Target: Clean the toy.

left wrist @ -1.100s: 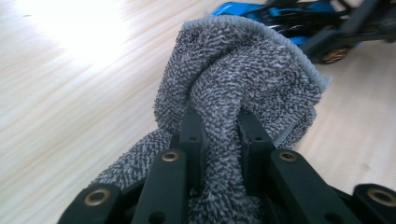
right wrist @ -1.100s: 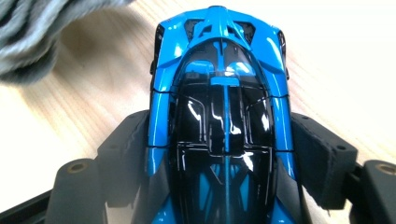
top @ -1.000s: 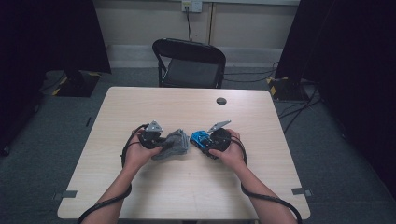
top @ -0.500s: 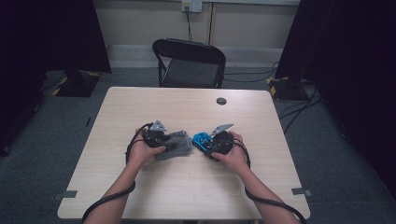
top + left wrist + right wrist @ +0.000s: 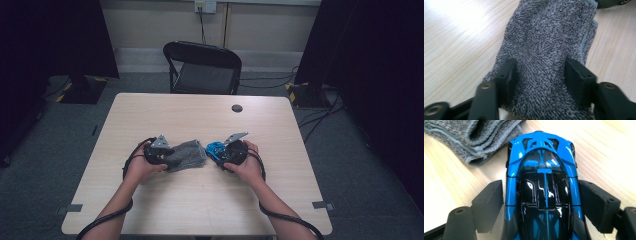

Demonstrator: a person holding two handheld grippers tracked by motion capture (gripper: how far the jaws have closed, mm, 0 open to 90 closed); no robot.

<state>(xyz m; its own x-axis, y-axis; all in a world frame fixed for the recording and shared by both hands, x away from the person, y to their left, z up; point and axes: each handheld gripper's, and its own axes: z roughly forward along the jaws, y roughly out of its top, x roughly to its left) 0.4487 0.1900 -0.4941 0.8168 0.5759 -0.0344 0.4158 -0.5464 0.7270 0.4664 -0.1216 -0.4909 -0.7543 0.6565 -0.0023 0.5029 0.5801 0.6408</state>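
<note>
Now, some things that could go wrong:

- The left gripper [image 5: 540,71] has its jaws spread partway. They have just been closing a little, with the grey towel [image 5: 549,32] between them. The pads sit at the towel's sides, but I don't think they pinch it yet.
- If the jaws close on just the top fluffy layer, the folded towel could fall open when it is lifted. A deeper bite would help.
- If the jaws push down too hard, they could scrape the wooden table [image 5: 200,115] and bunch the towel up.
- The right gripper [image 5: 541,192] has its jaws spread wide. They have just been opening, with the blue toy car [image 5: 541,165] between them. The pads are right next to the car's sides, and I think they have let go.
- The car has wheels. A small bump from a pad could make it roll away or turn crooked.
- The car's sides are shiny and smooth, so a weak squeeze could let it slip out.
- From above, the towel lies at 3 o'clock from the left gripper, and the car at 9 o'clock from the right gripper. Towel and car are just beside each other, near the middle of the table.
- Dragging the towel toward 3 o'clock could shove the car. Rolling the car toward 9 o'clock could snag it on the towel's edge.
</note>
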